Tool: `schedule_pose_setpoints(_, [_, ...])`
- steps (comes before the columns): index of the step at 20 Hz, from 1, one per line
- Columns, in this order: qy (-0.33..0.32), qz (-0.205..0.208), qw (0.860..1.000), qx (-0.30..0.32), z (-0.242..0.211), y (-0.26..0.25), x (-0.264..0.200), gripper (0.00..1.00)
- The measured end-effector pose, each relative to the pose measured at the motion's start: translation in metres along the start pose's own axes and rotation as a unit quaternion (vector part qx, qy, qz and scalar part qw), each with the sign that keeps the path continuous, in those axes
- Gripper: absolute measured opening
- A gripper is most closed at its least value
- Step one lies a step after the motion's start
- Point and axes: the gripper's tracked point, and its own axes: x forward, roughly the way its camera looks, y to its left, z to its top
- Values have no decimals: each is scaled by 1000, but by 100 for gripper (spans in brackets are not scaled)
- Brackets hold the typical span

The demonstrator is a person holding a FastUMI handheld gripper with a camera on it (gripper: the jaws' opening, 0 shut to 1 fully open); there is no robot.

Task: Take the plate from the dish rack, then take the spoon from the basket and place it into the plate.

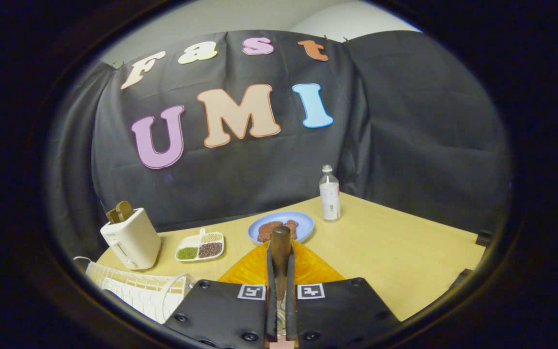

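1. Spoon: its brown handle stands up between the two fingers of the tongs, which are pressed together on it from both sides, pinching it.
2. Plate: an orange, ribbed one lies on the table right under and just beyond the fingers, with the held spoon above it; whether the spoon's lower end touches the plate cannot be told.
3. Basket: a white wire one sits at the table's near left corner, beside the tongs.
4. Blue dish with brown pieces of food rests just beyond the orange plate, toward the table's far edge.
5. White divided tray of green, dark and pale grains lies left of the blue dish.
6. White toaster with toast sticking out of its top stands at the left edge, behind the basket.
7. Small bottle stands upright near the far corner, right of the blue dish.
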Motion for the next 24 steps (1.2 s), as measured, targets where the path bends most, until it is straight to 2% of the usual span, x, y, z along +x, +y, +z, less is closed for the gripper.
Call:
schedule_pose_setpoints(7, [-75, 0, 997, -21, 77, 5, -43, 10])
schedule_pose_setpoints(11, [-90, -6, 996, -9, 91, -9, -76, 10])
schedule_pose_setpoints(16, [-65, -21, 998, 18, 52, -32, -112, 9])
schedule_pose_setpoints(21, [12, -38, 998, 44, -24, -48, -134, 9])
schedule_pose_setpoints(24, [44, -34, 997, 61, -50, -54, -137, 10])
